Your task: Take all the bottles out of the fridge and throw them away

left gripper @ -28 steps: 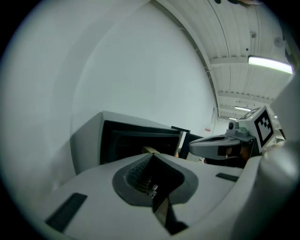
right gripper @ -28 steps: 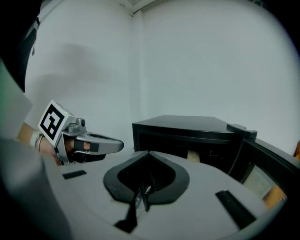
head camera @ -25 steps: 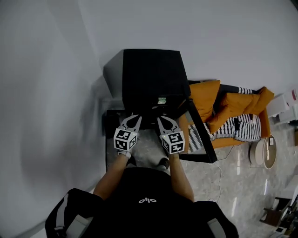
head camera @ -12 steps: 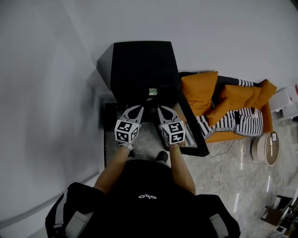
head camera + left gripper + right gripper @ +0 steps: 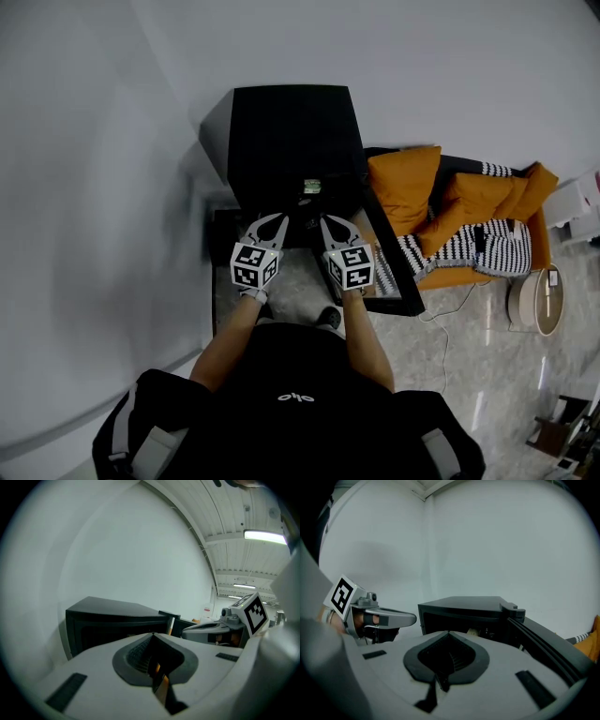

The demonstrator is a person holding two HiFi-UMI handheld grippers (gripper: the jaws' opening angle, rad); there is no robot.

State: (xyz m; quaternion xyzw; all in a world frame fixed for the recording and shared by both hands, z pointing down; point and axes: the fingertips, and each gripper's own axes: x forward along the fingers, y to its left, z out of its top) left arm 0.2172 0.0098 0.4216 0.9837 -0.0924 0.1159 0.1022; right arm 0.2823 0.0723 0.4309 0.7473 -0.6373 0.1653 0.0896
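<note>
Small black fridge (image 5: 291,141) stands just ahead of left gripper (image 5: 279,218) and right gripper (image 5: 326,221), door (image 5: 401,281) swung open alongside the right one, one pale-labelled item (image 5: 312,186) inside, too small to identify.

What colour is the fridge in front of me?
The fridge is black; the head view shows it best.

A home-like living room: just right of the right claw (image 5: 326,221) sits an orange sofa (image 5: 473,202) with cushions (image 5: 403,187) and a striped throw (image 5: 469,248) on a polished stone floor (image 5: 450,356). Ahead of the claw, a small black fridge (image 5: 291,131) stands against white walls (image 5: 450,75).
</note>
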